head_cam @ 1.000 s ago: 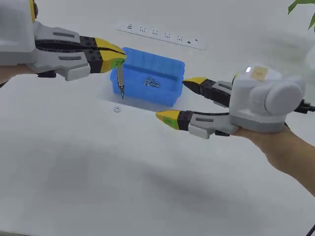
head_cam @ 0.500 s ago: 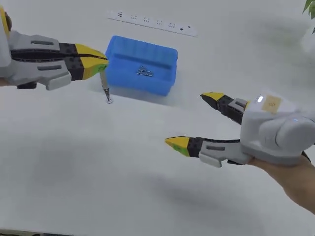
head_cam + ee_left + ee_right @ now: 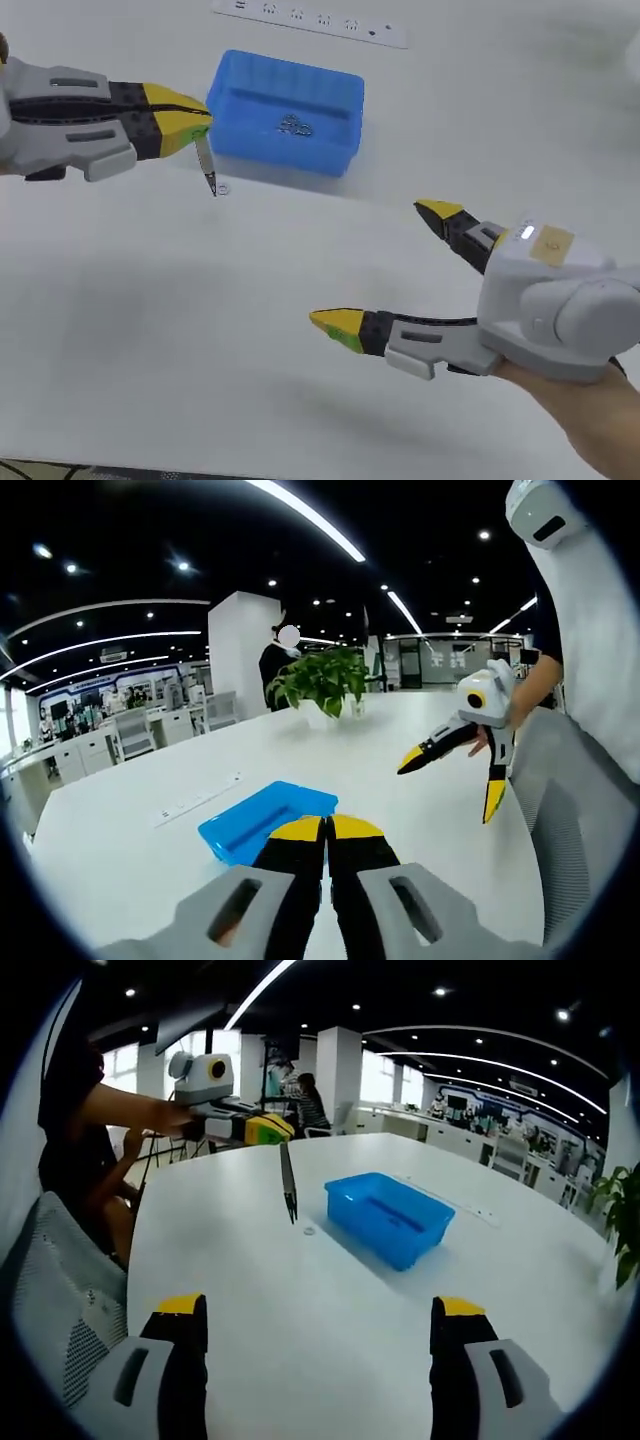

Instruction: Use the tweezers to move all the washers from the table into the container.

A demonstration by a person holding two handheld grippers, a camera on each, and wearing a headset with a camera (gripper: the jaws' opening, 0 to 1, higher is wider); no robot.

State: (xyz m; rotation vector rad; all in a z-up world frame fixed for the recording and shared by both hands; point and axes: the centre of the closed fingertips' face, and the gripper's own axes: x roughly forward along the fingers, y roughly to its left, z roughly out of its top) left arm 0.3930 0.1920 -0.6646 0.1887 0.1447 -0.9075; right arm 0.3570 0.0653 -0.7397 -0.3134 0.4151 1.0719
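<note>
We reckon we're nearly done: small metal washers lie in the blue plastic container, with one last washer on the white worktop beside it. Our left gripper's jaws pinch slim metal tweezers, tips just beside that washer; our right gripper's jaws gape, empty.

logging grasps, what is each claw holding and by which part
Left claw: slim silver metal tweezers, gripped at their top end, tips pointing down. Right claw: open, holding nothing.
</note>
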